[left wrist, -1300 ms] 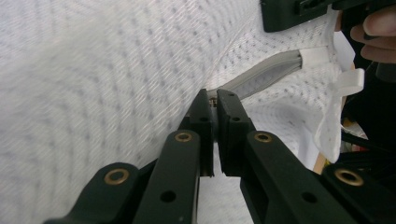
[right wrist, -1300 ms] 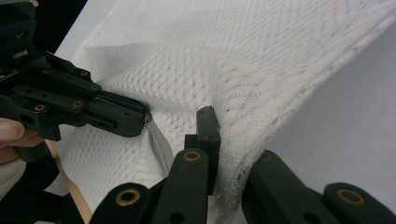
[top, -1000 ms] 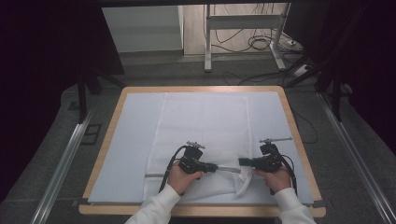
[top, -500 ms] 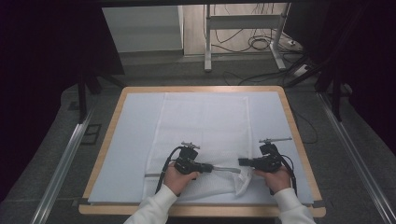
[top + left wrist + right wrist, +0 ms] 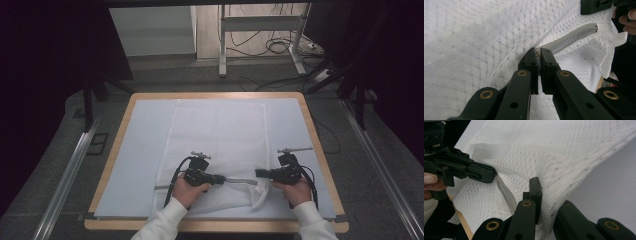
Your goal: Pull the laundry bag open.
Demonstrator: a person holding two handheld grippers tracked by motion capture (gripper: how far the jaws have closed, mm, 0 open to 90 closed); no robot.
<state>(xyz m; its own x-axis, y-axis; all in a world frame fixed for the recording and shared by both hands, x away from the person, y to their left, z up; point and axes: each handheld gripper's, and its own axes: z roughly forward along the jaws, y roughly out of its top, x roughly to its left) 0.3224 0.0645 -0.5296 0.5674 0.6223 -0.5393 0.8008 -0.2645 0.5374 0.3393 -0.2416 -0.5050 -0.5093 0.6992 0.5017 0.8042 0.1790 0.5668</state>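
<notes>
A white mesh cloth (image 5: 220,130) lies spread on a pale blue mat (image 5: 145,150), with its near edge folded up and bunched. My left gripper (image 5: 221,179) points right and is shut on the cloth's grey hem band (image 5: 240,180). In the left gripper view the jaws (image 5: 537,51) pinch that band (image 5: 571,37) where it begins. My right gripper (image 5: 259,173) points left, facing the other one a short way apart. In its own view the right gripper (image 5: 546,192) is shut on a raised fold of cloth (image 5: 564,152), which drapes over one jaw. The left gripper (image 5: 474,171) sits just beyond.
The mat rests on a table with a wooden rim (image 5: 112,165). Metal rails run along the floor at left (image 5: 70,170) and right (image 5: 385,165). Behind the table are desk legs (image 5: 222,40) and loose cables (image 5: 280,47). Dark curtains flank both sides.
My left gripper has shifted slightly to the left with the hem in it. The right gripper has hardly moved.
</notes>
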